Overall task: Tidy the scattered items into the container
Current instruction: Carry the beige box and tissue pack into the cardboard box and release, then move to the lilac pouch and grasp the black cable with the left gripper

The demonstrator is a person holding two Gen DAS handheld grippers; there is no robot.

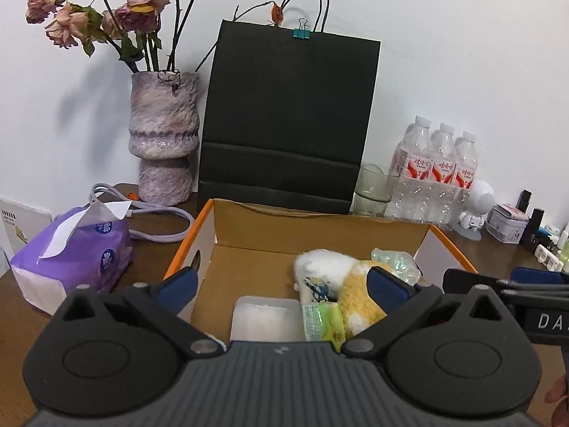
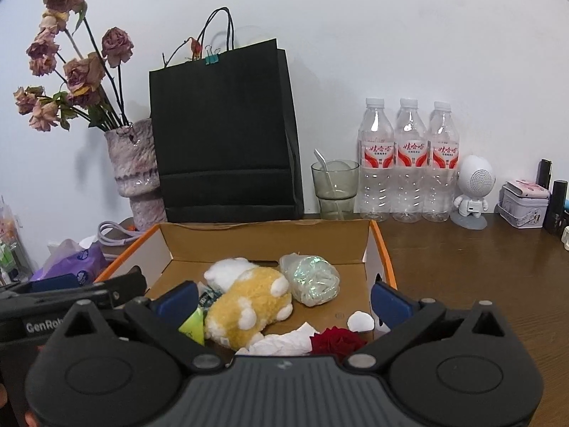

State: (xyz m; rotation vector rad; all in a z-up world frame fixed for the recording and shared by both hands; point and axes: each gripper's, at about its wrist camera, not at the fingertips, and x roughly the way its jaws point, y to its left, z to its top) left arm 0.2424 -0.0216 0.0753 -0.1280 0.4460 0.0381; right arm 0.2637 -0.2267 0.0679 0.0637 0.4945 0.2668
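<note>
An open cardboard box with orange rims [image 1: 227, 224] [image 2: 380, 245] sits on the wooden table. In it lie a yellow and white plush toy [image 1: 355, 299] [image 2: 245, 302], a clear plastic bundle [image 1: 394, 261] [image 2: 313, 279], a white plastic case [image 1: 265, 316], a green packet [image 1: 322, 323] [image 2: 193, 327], crumpled white tissue [image 2: 284, 341], a dark red rose [image 2: 336, 341] and a small white piece [image 2: 360, 321]. My left gripper [image 1: 281, 281] is open and empty above the box's near side. My right gripper [image 2: 284, 293] is open and empty above the box too. Each shows at the other view's edge.
Behind the box stand a black paper bag [image 1: 288, 121] [image 2: 224, 135], a vase of dried roses [image 1: 163, 135] [image 2: 137, 167], a glass [image 2: 334, 186] and three water bottles [image 2: 409, 160]. A purple tissue pack [image 1: 71, 252] and cable [image 1: 156, 220] lie left. A white figurine [image 2: 473, 192] and a tin [image 2: 524, 203] stand right.
</note>
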